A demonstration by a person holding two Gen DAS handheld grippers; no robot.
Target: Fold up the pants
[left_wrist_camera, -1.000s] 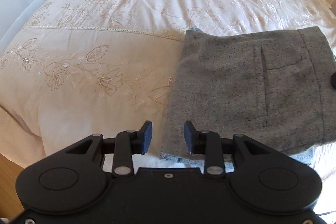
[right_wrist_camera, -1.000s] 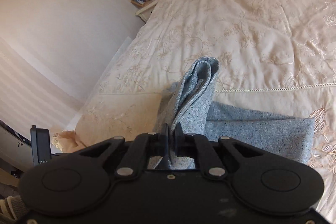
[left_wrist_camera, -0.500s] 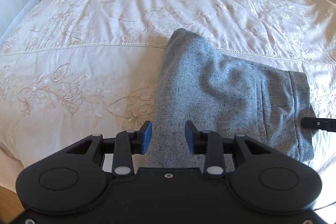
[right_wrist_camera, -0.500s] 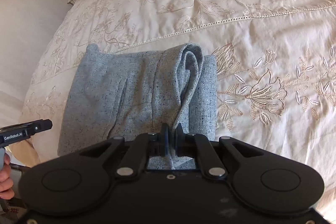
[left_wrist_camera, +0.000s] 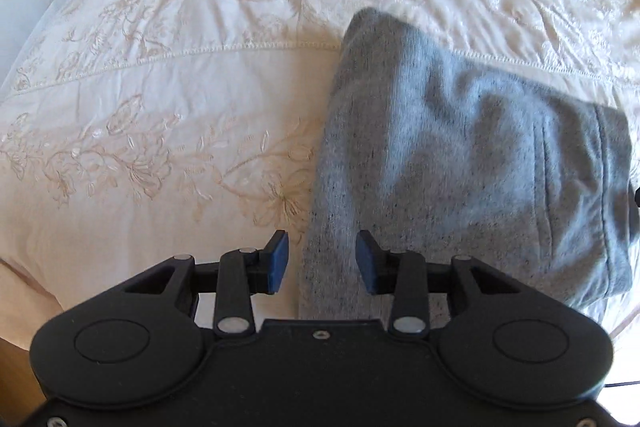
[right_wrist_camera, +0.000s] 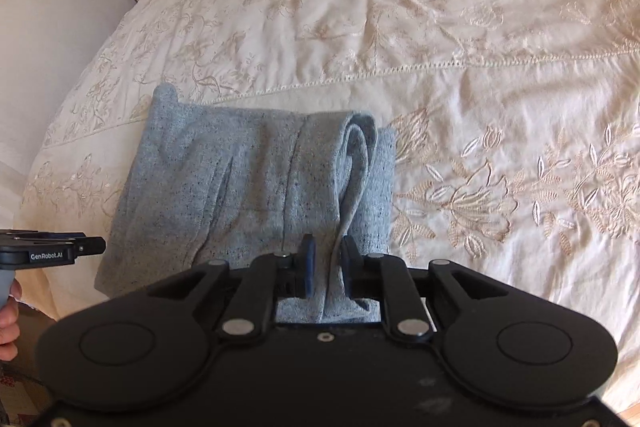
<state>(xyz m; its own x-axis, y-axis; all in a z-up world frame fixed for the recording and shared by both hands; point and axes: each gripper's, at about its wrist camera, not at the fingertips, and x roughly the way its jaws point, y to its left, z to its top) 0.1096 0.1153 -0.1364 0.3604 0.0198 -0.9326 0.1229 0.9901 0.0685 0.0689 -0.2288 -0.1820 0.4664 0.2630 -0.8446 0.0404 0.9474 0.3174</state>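
Left wrist view: my left hand-held gripper stands spread, pinching nothing, over the near corner of the grey pants, folded into a compact stack on the bed.

Right wrist view: right hand-held gripper has just been opening, the top fold's edge between its pads (apparently released). I judge folding nearly done.

Body: matte black, twin round discs, silver screws
Fingers: blue pads
Left gripper: white "GenRobot.AI" lettering, grey handle
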